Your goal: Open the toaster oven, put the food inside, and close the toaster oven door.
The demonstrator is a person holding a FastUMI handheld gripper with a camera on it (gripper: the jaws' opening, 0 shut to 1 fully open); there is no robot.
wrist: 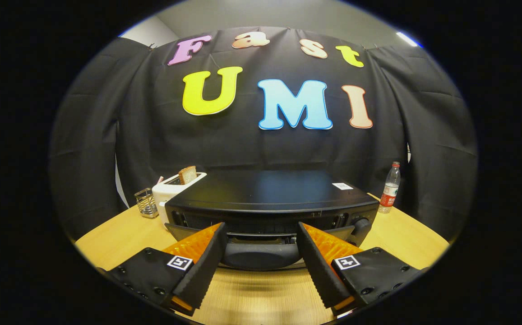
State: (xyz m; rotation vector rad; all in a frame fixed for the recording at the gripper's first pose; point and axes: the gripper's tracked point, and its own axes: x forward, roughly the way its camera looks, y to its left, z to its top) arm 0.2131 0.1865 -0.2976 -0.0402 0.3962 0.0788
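Toaster oven [270, 198]: mid-tabletop, door handle [261, 255] facing me. My claw [261, 234], fingers apart, straddles that handle, ready to pull.

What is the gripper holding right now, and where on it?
Nothing. The gripper is open, its fingers either side of the toaster oven door handle without pressing on it.

Bright overhead light glares on the toaster oven [270, 189]; edges bulge.

The toaster oven [272, 198] stands on the table [121, 234], its door handle [261, 255] between the spread fingers [206, 262]. A toaster [170, 189] holding bread [187, 174] stands behind-left, a bottle [390, 187] right.
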